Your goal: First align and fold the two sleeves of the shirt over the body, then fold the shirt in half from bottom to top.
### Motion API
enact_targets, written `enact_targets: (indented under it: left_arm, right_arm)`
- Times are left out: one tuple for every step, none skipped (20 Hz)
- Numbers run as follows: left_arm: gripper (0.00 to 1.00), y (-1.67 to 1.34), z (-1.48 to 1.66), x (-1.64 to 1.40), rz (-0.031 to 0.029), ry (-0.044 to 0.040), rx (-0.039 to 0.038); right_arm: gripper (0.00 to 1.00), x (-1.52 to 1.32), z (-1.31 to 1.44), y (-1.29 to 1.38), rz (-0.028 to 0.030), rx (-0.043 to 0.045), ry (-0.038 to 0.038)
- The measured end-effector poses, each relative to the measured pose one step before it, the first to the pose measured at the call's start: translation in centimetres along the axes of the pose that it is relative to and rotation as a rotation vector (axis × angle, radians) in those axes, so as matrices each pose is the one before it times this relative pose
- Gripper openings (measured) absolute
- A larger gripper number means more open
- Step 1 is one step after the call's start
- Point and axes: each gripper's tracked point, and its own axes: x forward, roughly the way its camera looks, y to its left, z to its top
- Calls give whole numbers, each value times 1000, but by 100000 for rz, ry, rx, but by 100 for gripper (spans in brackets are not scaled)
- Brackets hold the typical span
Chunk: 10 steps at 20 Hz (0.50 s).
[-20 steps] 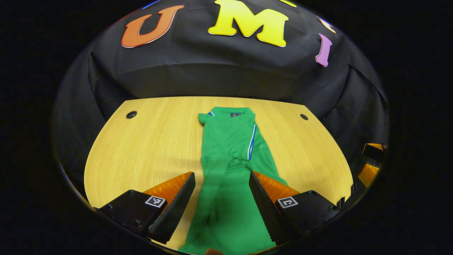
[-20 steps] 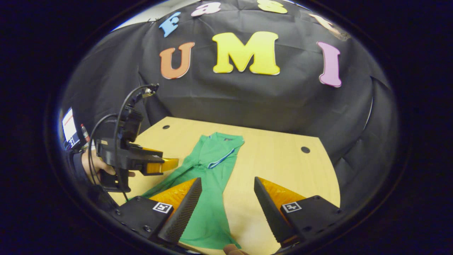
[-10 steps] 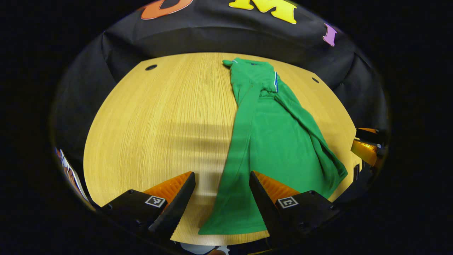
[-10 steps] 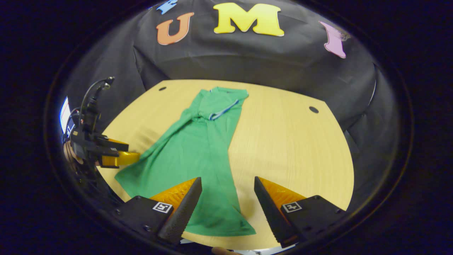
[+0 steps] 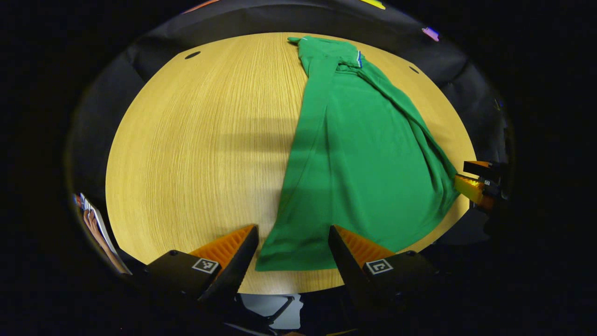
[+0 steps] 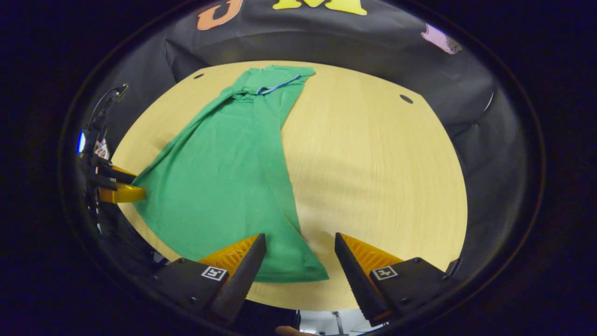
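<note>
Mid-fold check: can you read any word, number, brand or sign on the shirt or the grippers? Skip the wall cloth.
No text can be read.
Left gripper: square coded marks on its fingers, a pattern, not words.
Right gripper: the same kind of square marks, no words.
Green shirt: nothing printed on the cloth; any tag at the collar is too small to read.

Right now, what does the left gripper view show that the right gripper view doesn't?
Left gripper view: the left gripper up close, open over the hem of the green shirt, with the right gripper far off at the shirt's right edge.
Right gripper view: the right gripper up close, open over the hem's other corner, the left gripper far off on the left, a cable above it.
Both: the shirt lying on the wooden table, collar farthest away.
</note>
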Motion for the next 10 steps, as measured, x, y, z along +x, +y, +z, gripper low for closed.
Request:
enact_targets:
  left_arm:
    - [98,173,-131,-52,712,2148,-83]
    - [97,260,-25,-93,1191,1938,-223]
    - [96,170,447,-257,988,573,1337]
    - [92,101,297,-244,498,1294,328]
    - [91,42,366,-231,601,1288,247]
    - [89,88,379,-277,946,1297,739]
    - [88,0,495,-355,400,980,1461]
    - [86,35,349,-284,87,1113,409]
    - [85,45,495,-433,-146,1376,-491]
    - [83,15,456,-372,-97,881,-706]
  right_arm:
    - [96,351,-463,21,86,603,2182]
    - [95,304,-352,152,445,259,2422]
    - [95,207,-490,110,10,-273,2198]
    - [95,193,-254,129,49,-644,1681]
    - [96,52,-279,194,157,-1136,1610]
    - [96,303,-47,244,-24,-1308,1300]
    - [96,394,-227,276,4,-1434,2316]
    - [95,-31,401,521,1530,562,-231]
    - [96,153,-79,-2,47,-547,1773]
    - [87,7,60,72,80,-391,1775]
